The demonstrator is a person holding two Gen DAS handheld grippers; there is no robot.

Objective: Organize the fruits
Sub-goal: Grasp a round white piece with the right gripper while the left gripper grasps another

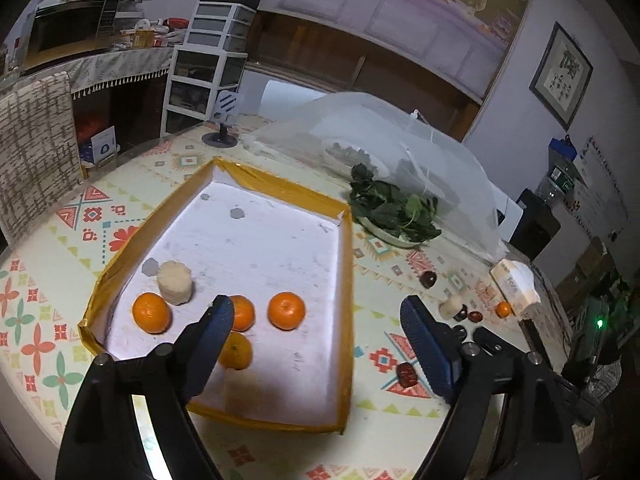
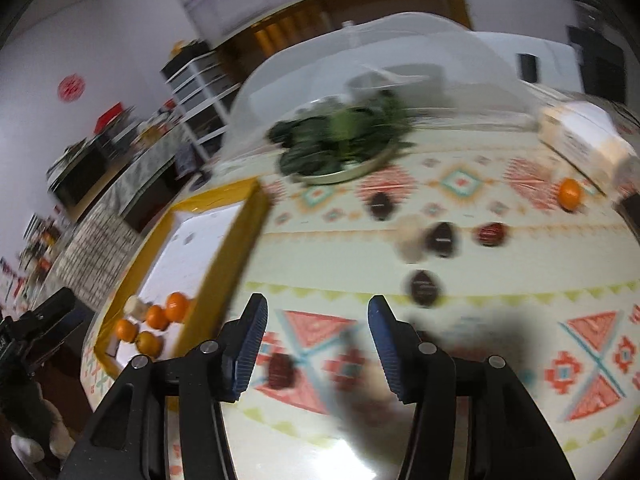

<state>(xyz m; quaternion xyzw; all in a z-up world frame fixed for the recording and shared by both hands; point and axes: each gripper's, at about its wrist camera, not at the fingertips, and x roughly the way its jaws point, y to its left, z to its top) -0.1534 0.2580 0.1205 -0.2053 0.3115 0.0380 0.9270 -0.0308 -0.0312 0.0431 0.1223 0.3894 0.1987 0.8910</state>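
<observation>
A yellow-rimmed tray with a white floor holds several oranges and a pale round piece of fruit. My left gripper is open and empty, hovering over the tray's near right part. On the patterned tablecloth to the right lie dark red dates, another pale piece and one orange. The right wrist view is blurred. My right gripper is open and empty above the cloth, with a date below it. More dates and the loose orange lie beyond.
A plate of green leaves sits behind the tray, next to a white mesh food cover. A tissue pack lies at the right. A small stand is at the table's far edge. The tray also shows in the right wrist view.
</observation>
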